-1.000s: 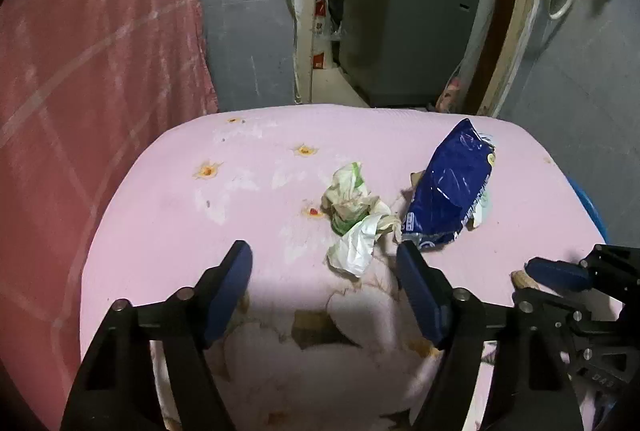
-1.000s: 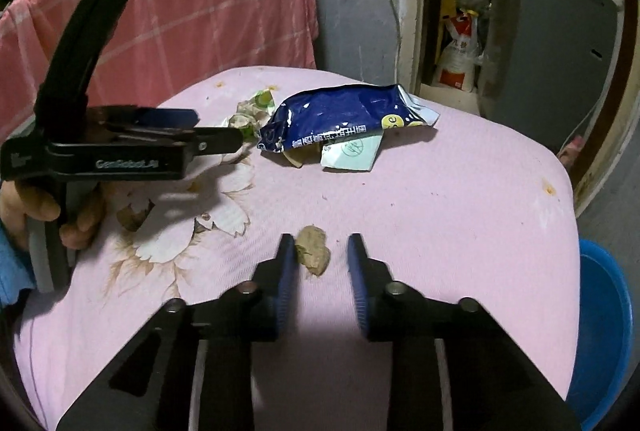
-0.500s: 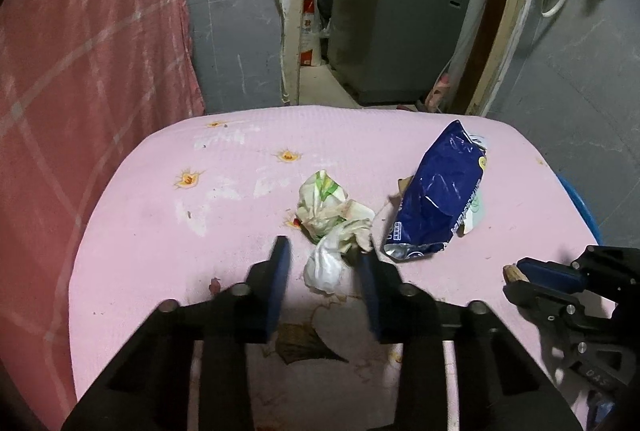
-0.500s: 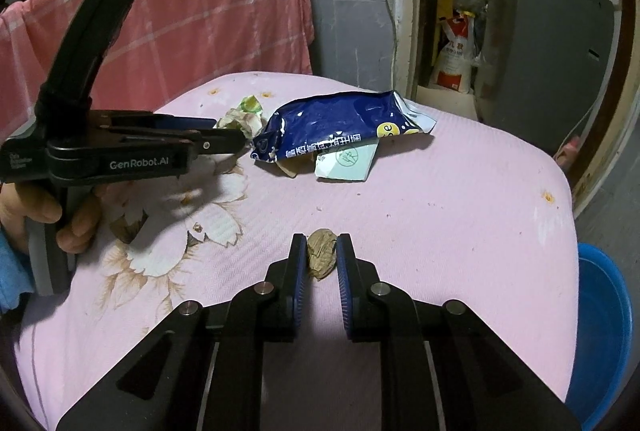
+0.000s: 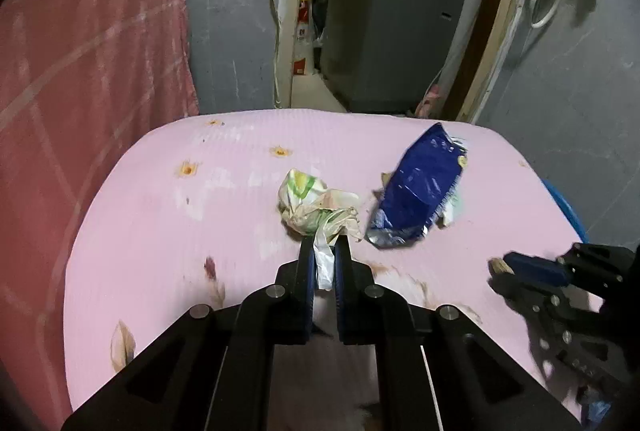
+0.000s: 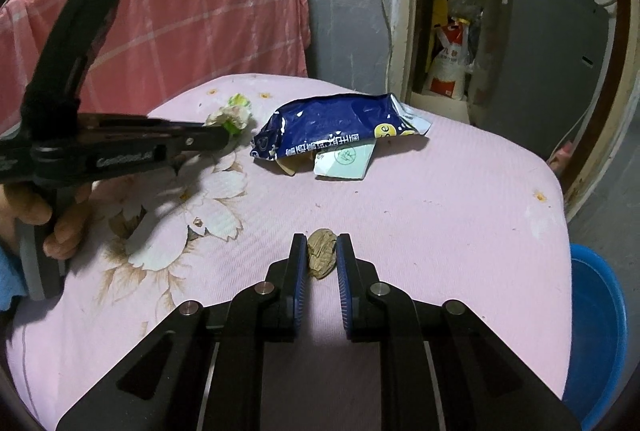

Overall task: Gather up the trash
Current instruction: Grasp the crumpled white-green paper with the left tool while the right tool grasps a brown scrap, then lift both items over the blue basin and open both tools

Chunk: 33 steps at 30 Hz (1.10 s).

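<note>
Left gripper (image 5: 324, 263): jaws clamped on the white tail of a crumpled green-and-white wrapper (image 5: 314, 207), its long axis running away from the fingers.
Right gripper (image 6: 322, 259): jaws pinching a small brown paper wad (image 6: 321, 257) on the pink tabletop (image 6: 460, 215).
Blue snack bag (image 6: 332, 133): flat, lying crosswise beyond.

Blue snack bag (image 6: 336, 129), ahead of the right claw (image 6: 322, 259): white Chinese characters, not legible, and "se" on a yellow disc. Left claw (image 6: 216, 141) body: blurred white lettering, unreadable.
</note>
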{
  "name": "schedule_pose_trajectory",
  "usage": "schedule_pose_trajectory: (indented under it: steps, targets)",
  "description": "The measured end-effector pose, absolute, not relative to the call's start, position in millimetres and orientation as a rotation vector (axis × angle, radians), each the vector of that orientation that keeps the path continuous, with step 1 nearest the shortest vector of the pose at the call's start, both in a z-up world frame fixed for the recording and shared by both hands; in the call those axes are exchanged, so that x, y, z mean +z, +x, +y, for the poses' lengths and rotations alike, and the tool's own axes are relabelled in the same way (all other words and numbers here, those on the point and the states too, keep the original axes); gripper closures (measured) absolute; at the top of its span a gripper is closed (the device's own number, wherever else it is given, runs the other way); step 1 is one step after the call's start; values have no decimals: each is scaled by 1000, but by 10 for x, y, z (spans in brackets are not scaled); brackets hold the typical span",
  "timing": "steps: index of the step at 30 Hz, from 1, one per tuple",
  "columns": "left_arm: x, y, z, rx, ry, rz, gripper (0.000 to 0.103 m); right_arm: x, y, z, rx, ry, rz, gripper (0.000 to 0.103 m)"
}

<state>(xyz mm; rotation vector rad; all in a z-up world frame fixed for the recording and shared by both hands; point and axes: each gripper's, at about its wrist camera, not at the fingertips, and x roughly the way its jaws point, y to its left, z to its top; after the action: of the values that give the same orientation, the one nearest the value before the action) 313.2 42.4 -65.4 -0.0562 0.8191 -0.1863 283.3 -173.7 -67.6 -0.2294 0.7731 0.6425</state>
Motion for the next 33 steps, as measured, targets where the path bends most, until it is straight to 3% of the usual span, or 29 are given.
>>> schedule_pose_trajectory:
  steps: [10,26,33]
  targets:
    - [-527,2627,203,-216,-60,672,96,-460,2636,-1895,580,-184,595,91]
    - [164,2269,-521,-308,-10,321,96,294,2178,-2741,400,-6,163,91]
    - [390,2200,-934,-373,-16,237,96,450,2045,-3153,300,18,68,91]
